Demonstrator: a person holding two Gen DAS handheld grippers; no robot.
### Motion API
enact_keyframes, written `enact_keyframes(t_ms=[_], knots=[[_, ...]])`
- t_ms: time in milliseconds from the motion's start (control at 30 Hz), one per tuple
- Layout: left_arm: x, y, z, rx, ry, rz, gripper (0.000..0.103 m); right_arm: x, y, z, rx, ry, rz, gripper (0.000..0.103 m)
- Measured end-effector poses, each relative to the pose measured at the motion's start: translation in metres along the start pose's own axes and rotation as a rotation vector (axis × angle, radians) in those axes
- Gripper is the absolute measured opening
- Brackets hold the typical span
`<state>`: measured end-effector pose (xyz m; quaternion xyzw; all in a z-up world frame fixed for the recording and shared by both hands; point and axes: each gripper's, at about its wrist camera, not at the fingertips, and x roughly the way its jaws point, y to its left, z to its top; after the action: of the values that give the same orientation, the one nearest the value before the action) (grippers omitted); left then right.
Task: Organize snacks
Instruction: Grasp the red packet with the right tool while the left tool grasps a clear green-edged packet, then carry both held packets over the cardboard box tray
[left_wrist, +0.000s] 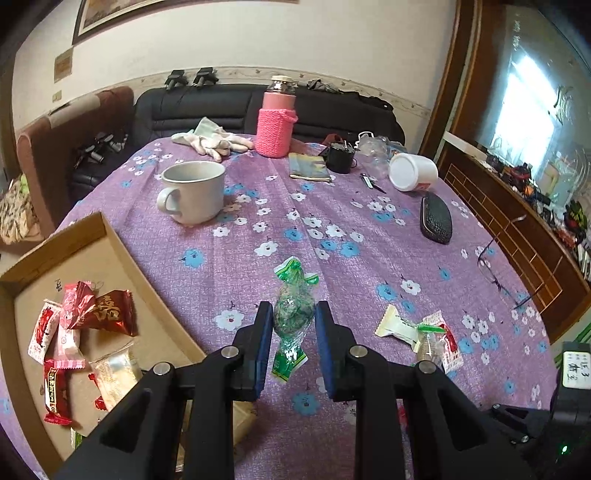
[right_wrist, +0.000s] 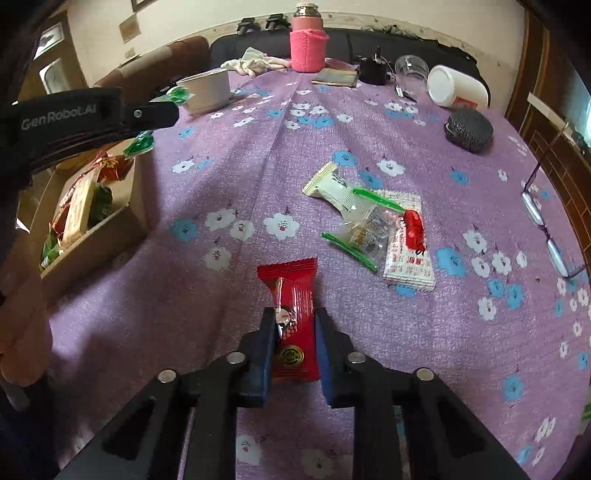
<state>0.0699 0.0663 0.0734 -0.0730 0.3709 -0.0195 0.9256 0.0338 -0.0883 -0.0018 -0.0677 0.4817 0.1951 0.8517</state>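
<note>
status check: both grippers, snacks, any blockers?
Left gripper shut on green candy. Right gripper shut on red snack. Loose snacks remain on cloth; box path unobstructed.

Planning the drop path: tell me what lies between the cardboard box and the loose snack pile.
Right wrist view: only bare flowered tablecloth lies between the cardboard box and the snack pile.
</note>
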Motion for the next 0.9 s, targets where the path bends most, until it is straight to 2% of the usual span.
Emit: enact_keyframes(t_ms=[67,167,333,467,500,600,767,900], knots=[[0.002,-0.002,-0.001,0.007,0.001,0.000,0.022,0.001,-0.003,0.005,0.027,-0.013,0.023,0.019],[0.003,-0.004,-0.002,0.014,-0.004,0.003,0.022,-0.007,-0.010,0.030,0.088,-0.097,0.014,0.019],[0.001,-0.008,-0.004,0.036,-0.031,0.009,0.022,-0.028,-0.024,0.077,0.182,-0.334,-0.019,0.019],[-0.001,-0.013,-0.007,0.058,-0.062,0.039,0.022,-0.012,-0.028,0.065,0.194,-0.339,0.068,0.019],[0.000,-0.015,-0.007,0.064,-0.066,0.045,0.022,-0.004,-0.026,0.063,0.170,-0.312,0.062,0.019],[0.001,-0.023,-0.010,0.097,-0.080,0.076,0.022,-0.002,-0.023,0.055,0.154,-0.303,0.068,0.019],[-0.003,-0.032,-0.014,0.146,-0.136,0.135,0.022,-0.009,-0.022,0.051,0.155,-0.327,0.087,0.019],[-0.001,-0.032,-0.015,0.149,-0.131,0.144,0.022,-0.008,-0.024,0.052,0.170,-0.320,0.097,0.020]])
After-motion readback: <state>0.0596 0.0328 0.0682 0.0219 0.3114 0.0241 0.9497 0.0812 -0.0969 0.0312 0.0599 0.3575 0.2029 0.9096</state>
